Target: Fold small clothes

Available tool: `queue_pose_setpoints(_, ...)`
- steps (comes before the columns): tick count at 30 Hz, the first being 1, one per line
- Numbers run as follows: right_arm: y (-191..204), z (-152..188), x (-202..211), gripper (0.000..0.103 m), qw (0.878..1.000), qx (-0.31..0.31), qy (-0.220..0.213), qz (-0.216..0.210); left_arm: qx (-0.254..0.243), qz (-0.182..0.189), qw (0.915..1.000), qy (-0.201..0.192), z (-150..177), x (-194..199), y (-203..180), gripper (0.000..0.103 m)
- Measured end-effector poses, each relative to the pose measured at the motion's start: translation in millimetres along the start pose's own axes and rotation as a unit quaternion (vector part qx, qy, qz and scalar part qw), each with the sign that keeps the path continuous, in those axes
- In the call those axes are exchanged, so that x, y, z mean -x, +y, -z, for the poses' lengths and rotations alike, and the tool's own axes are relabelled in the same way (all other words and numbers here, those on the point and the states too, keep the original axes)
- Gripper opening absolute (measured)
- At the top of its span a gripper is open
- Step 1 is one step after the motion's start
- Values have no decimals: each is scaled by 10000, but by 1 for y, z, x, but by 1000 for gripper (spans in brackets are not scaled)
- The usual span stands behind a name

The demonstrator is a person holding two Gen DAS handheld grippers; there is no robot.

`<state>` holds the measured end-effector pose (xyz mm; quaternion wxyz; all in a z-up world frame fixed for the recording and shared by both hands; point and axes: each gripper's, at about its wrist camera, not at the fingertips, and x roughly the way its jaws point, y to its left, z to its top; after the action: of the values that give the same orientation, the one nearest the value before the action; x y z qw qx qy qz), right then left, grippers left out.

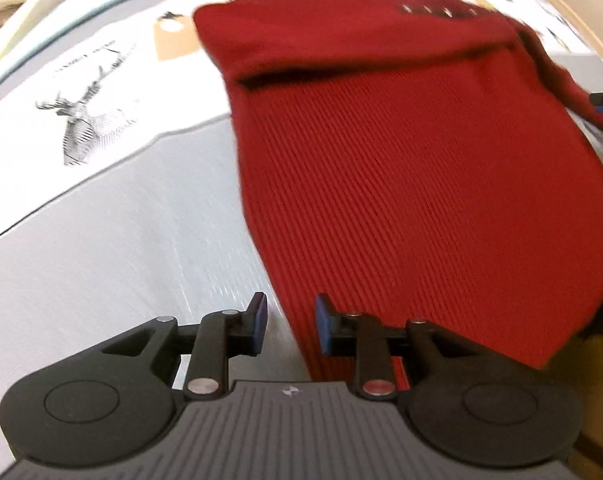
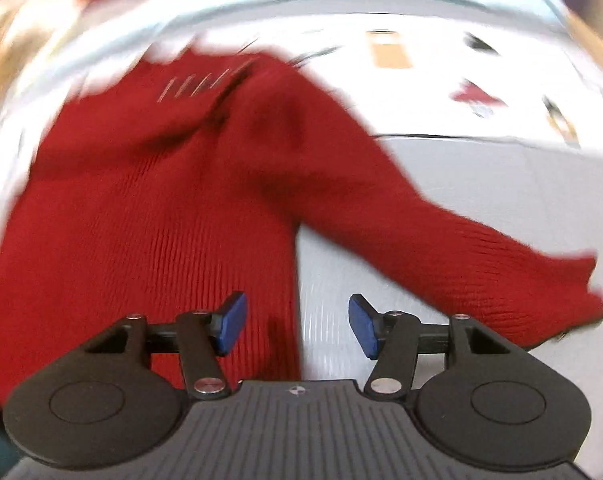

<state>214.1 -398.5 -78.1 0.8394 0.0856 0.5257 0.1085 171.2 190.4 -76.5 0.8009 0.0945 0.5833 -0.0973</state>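
A red knit sweater (image 1: 421, 184) lies spread on the grey tabletop (image 1: 121, 240), one sleeve (image 2: 461, 248) flung out; left tool (image 1: 291, 326) and right tool (image 2: 297, 322) hover agape at its hem edges, apparently ready to fold.

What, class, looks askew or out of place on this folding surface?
The red knit sweater is half arranged: in the right wrist view one sleeve trails out sideways across the grey surface, while the left wrist view shows the other sleeve folded over the chest. Both grippers, left and right, are open and empty.
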Motion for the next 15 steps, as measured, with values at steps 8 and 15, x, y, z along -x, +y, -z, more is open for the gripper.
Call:
queue_pose_setpoints(8, -100, -22, -3, 72, 9392, -3363, -655, 238, -66, 121, 9993, -347, -45, 4, -29, 30)
queue_pose_setpoints(15, -121, -20, -36, 71, 9092, -4018, -452, 997, -92, 190, 9985, -500, -68, 2, -58, 31)
